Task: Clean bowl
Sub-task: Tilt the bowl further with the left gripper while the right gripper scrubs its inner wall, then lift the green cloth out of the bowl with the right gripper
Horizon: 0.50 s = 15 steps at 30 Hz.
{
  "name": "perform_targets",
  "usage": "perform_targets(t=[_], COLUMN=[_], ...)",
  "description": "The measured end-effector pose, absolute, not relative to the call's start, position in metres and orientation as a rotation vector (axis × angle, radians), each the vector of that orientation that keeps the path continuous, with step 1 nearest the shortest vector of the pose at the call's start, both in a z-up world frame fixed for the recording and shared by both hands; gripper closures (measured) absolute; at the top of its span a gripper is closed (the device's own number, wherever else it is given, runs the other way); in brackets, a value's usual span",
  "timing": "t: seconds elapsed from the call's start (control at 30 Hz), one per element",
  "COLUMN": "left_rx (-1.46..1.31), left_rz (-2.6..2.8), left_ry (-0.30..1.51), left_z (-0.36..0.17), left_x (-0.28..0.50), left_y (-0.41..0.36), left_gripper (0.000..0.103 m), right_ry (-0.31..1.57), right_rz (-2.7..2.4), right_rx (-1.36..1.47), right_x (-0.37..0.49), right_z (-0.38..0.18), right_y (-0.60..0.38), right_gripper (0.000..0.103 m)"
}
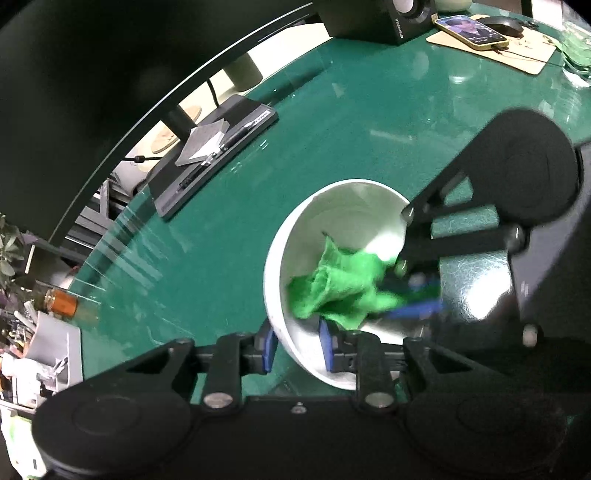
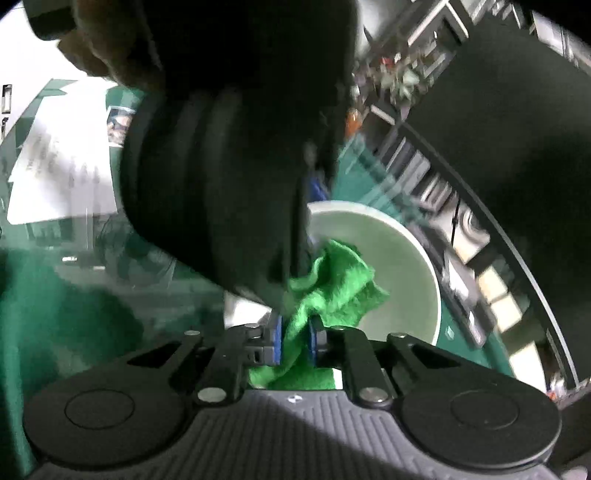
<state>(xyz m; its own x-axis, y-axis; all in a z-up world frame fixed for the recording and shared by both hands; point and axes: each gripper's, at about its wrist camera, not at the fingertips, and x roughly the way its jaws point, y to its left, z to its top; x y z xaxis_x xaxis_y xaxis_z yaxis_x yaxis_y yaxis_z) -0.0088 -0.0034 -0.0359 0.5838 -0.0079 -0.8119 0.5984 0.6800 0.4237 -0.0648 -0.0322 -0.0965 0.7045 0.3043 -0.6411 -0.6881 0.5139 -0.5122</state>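
Note:
A white bowl [image 1: 332, 229] is tipped on its side over the green table. My left gripper [image 1: 297, 347] is shut on the bowl, with its near rim between the blue pads. A crumpled green cloth [image 1: 340, 288] lies inside the bowl. My right gripper [image 1: 410, 295] reaches in from the right and is blurred there. In the right wrist view the right gripper [image 2: 295, 341] is shut on the green cloth [image 2: 332, 284], which bunches out against the inside of the bowl [image 2: 399, 266]. The left gripper's dark housing [image 2: 221, 166] hides the bowl's left part.
A monitor's flat black base [image 1: 218, 151] stands on the green glass-topped table [image 1: 369, 122] at the back left. At the far edge are a speaker [image 1: 373, 18], a phone [image 1: 471, 31] and a mouse [image 1: 504, 24]. An amber bottle [image 1: 61, 302] sits at the left.

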Motion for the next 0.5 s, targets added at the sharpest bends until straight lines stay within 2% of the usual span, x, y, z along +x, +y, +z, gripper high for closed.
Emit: perform_targets(t=[0.27, 0.5], left_rx=[0.638, 0.360], left_rz=[-0.389, -0.356], left_ry=[0.966, 1.099], left_z=[-0.037, -0.039], left_x=[0.000, 0.023], left_y=[0.008, 0.037], left_gripper=[0.074, 0.074], right_ry=[0.470, 0.407], right_rz=[0.502, 0.489], right_rx=[-0.814, -0.799], right_x=[-0.044, -0.042], right_z=[-0.081, -0.062], right_y=[-0.043, -0.042], right_gripper=[0.099, 0.099])
